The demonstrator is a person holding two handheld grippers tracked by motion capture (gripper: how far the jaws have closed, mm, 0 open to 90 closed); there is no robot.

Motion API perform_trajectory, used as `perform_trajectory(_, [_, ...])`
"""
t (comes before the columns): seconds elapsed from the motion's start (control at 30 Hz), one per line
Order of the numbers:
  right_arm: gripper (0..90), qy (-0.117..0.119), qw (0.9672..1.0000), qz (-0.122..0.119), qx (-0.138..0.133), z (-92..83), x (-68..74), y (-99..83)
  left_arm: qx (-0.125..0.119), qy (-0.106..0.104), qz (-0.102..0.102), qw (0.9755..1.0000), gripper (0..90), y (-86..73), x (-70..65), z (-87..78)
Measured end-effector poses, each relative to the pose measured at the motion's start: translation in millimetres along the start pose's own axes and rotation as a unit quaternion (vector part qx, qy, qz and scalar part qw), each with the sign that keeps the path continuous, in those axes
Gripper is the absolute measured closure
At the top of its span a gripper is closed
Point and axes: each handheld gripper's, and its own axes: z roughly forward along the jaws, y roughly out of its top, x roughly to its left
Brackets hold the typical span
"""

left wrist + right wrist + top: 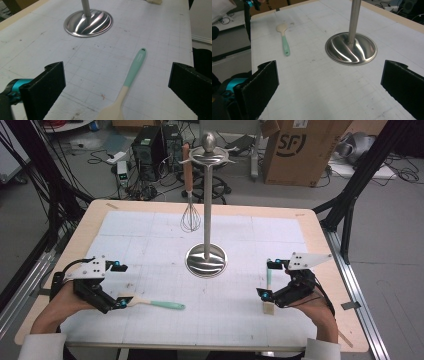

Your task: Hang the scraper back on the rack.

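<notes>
A spatula (156, 303) with a cream head and teal handle lies flat on the white grid mat (150, 235). Its head sits by the near fingertip of my left gripper (121, 285), which is open. In the left gripper view this spatula (132, 75) lies between the wide-apart jaws of the left gripper (117, 77), untouched. A second spatula (268, 292) lies under my right gripper (267, 280), also open. A steel stand (206, 260) rises mid-table, and a whisk (190, 215) hangs from its top. The right gripper (329, 82) faces the stand base (351, 48) and the first spatula (284, 40).
The wooden table edge (325, 270) frames the mat. Behind the table stand a cardboard box (300, 150), computer cases (155, 150) and cables on the floor. Black frame legs (350, 215) stand at the right. Bare mat lies between the two grippers.
</notes>
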Motion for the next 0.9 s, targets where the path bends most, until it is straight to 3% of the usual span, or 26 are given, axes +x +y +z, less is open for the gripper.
perform_trajectory(0.13, [0.2,-0.005,0.9999,0.003,-0.008,-5.5,-2.3,-3.0,-0.005,-0.002,0.002,1.0000,1.7,7.0,0.5,-1.2])
perform_trajectory(0.37, [0.2,-0.011,0.9999,0.002,-0.011,-7.8,-1.5,-2.8,0.041,-0.003,0.022,0.9989,1.7,27.4,5.1,0.3])
perform_trajectory(0.53, [0.2,-0.003,0.9999,-0.002,-0.011,-6.2,-0.1,-1.8,0.052,-0.007,0.038,0.9979,1.7,40.9,9.3,2.5])
perform_trajectory(0.63, [0.2,-0.005,1.0000,-0.003,-0.007,-4.9,-0.4,-1.8,0.065,-0.012,0.036,0.9972,1.7,47.6,11.9,4.0])
perform_trajectory(0.9, [0.2,-0.005,0.9999,-0.002,-0.011,-7.3,0.1,-1.4,0.097,-0.034,0.067,0.9924,1.7,69.3,7.3,8.3])
